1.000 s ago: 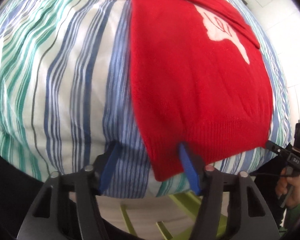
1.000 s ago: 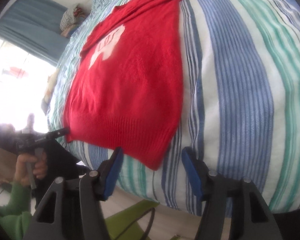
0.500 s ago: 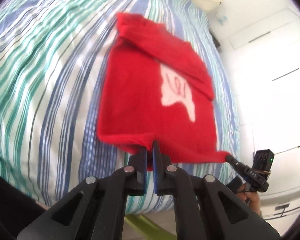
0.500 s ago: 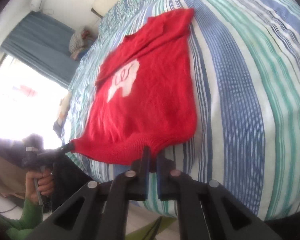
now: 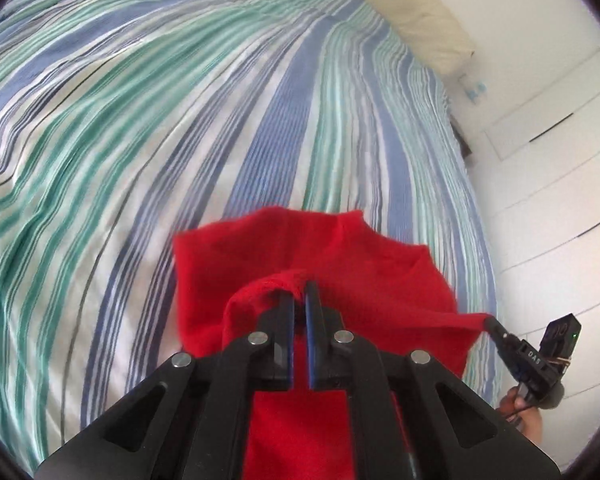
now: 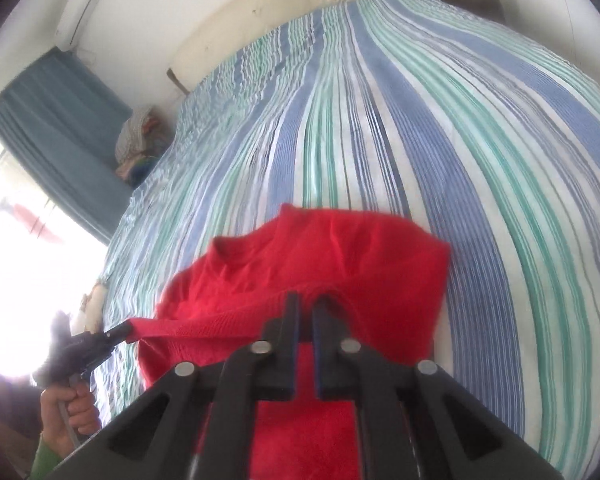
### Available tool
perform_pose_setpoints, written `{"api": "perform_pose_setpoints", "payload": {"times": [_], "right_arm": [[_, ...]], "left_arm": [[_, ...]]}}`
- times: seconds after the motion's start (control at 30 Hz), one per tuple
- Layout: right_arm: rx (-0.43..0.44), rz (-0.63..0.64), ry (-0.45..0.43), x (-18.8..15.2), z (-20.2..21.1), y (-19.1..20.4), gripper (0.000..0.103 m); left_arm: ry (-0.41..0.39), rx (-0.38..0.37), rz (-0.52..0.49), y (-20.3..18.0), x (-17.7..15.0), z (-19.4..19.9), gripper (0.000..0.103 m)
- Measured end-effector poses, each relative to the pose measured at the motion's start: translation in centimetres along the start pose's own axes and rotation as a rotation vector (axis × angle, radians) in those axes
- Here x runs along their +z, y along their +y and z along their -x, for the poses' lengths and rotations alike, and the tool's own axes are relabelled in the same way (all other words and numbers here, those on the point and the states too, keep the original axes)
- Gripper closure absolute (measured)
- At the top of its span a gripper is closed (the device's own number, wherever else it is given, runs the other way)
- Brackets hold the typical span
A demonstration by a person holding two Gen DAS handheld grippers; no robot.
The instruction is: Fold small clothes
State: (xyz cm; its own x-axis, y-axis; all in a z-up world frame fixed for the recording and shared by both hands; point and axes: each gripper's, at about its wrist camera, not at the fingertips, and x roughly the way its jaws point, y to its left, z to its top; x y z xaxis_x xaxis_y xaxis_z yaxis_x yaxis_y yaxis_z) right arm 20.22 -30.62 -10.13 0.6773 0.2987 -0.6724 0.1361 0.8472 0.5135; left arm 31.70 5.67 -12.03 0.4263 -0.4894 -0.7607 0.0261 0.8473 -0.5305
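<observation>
Nearest to you, your left claw (image 5: 299, 286) is pinched tight on one bottom corner of the red knitted sweater (image 5: 380, 276), the hem cloth bunched between its blue-faced jaws. Your right claw (image 6: 306, 298) is clamped the same way on the other bottom corner of that sweater (image 6: 340, 248). Each wrist view also catches the other claw off to the side with the hem running to its tip: the right one at the right edge of the left view (image 5: 490, 322), the left one at the left edge of the right view (image 6: 118, 332).

The relation that matters: the hem is stretched as a raised band between your two claws, across your line of reach, while the rest of the sweater lies ahead of and below both claws on the blue, green and white striped bed cover (image 5: 180, 120). Its long axis runs straight away from you, hem nearest, neckline (image 6: 252, 246) farthest. Neither hand is clearly nearer the neckline; they sit about level on the hem, so the fold looks like it should go forward evenly, hem onto shoulders.

Count: one sweater, two claws, both holding. Beyond the sweater the bed is bare cover up to one cream padded headboard (image 6: 284, 12). One pile of folded cloth (image 6: 134, 142) sits beside the bed by the blue curtain (image 6: 64, 120).
</observation>
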Motion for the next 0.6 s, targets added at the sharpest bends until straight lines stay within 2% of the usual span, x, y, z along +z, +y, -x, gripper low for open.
{"api": "perform_pose_setpoints", "payload": {"times": [0.07,0.1,0.13,0.17,0.2,0.27,0.33,0.43,0.47,0.53,0.6], "right_arm": [[-0.011,-0.009,0.005,2.3,-2.8,-0.4,0.098],[-0.009,-0.03,0.019,3.1,-4.3,-0.8,0.095],[-0.017,-0.055,0.009,3.6,-5.3,-1.2,0.084],[-0.038,-0.072,-0.004,4.0,-5.9,-1.7,0.074],[-0.051,-0.079,-0.013,4.1,-6.0,-2.0,0.058],[-0.034,-0.072,-0.042,4.0,-5.0,-2.3,0.058],[0.004,-0.008,-0.05,3.4,-3.8,-1.7,0.058],[0.098,0.152,0.019,1.0,-2.3,0.6,0.058],[0.131,0.202,0.054,-0.2,-2.1,1.3,0.058],[0.17,0.287,0.132,-3.0,-2.2,2.4,0.057],[0.138,0.346,0.206,-5.9,-2.8,2.0,0.057]], "left_arm": [[-0.01,0.087,0.02,0.7,1.7,-1.8,0.082],[-0.016,0.129,0.039,1.2,2.3,-2.2,0.057],[-0.028,0.148,0.061,1.9,2.7,-2.0,0.038],[-0.057,0.149,0.081,2.5,2.9,-1.4,0.036],[-0.082,0.133,0.092,3.1,2.8,-0.4,0.036],[-0.114,0.087,0.069,3.6,2.2,1.3,0.034],[-0.123,0.062,-0.004,3.0,0.7,2.8,0.034],[-0.047,-0.049,-0.158,1.2,-3.2,3.4,0.031],[-0.009,-0.055,-0.208,0.7,-4.7,2.9,0.028],[0.055,0.043,-0.302,0.2,-7.2,1.1,0.02],[0.121,0.175,-0.303,1.5,-8.5,-1.5,0.021]]}}
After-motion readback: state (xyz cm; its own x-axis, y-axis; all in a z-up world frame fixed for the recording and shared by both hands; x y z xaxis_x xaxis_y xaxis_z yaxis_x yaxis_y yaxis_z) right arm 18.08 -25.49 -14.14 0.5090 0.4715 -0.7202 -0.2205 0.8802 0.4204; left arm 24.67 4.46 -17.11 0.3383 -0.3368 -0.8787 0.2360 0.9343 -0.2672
